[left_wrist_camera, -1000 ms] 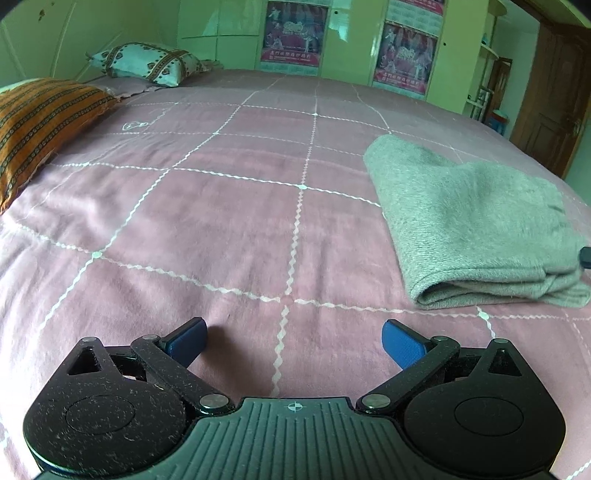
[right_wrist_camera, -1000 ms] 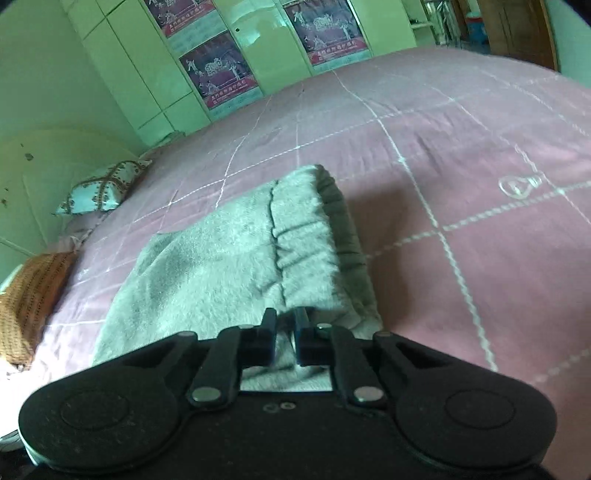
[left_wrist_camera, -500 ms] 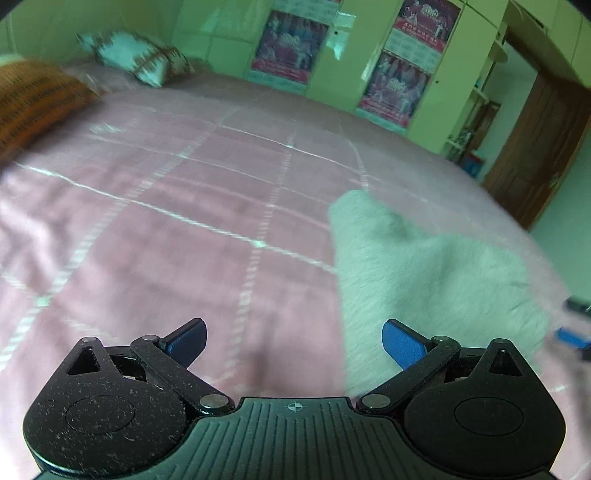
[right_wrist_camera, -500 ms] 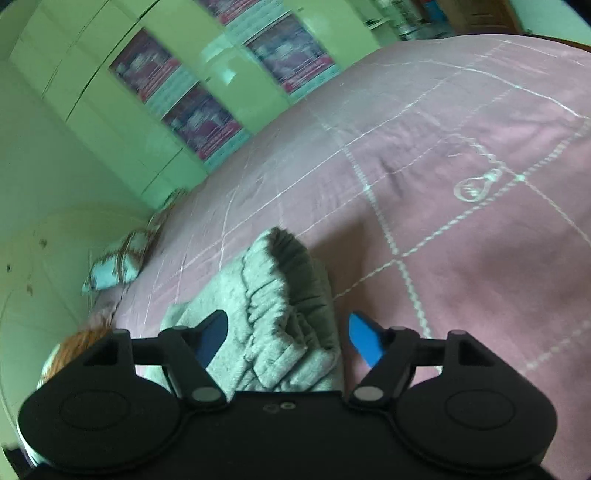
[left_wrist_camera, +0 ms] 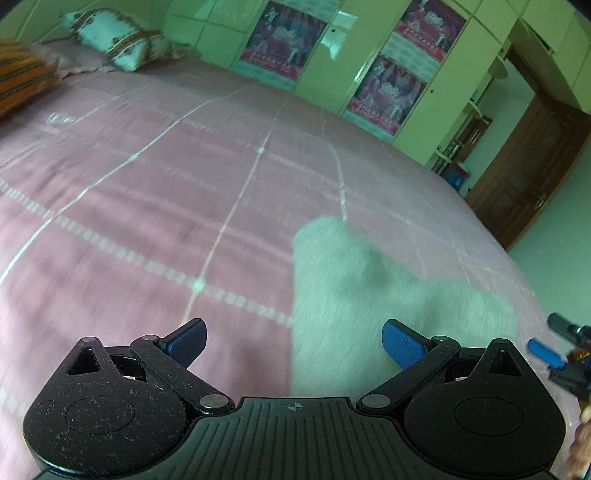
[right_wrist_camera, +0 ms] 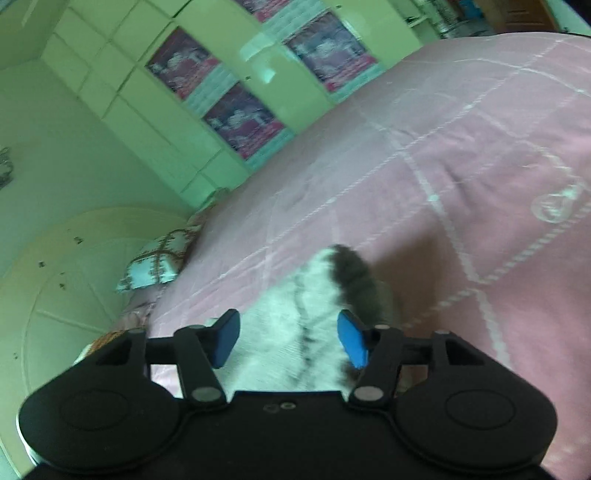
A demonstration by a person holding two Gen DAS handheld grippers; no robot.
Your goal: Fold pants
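Observation:
The grey pants lie folded in a compact stack on the pink bed. In the right wrist view the pants lie just ahead of and below the fingers, waistband side to the right. My left gripper is open and empty, raised above the bed at the stack's left edge. My right gripper is open and empty, lifted above the stack. Its blue fingertips also show at the right edge of the left wrist view. Both views are blurred.
An orange pillow and a white patterned pillow lie at the head of the bed. Green wardrobes with posters stand behind the bed. A brown door is at the far right.
My right gripper has opened and let go of the pants, then lifted away. My left gripper has risen and swung right toward the stack, staying open.

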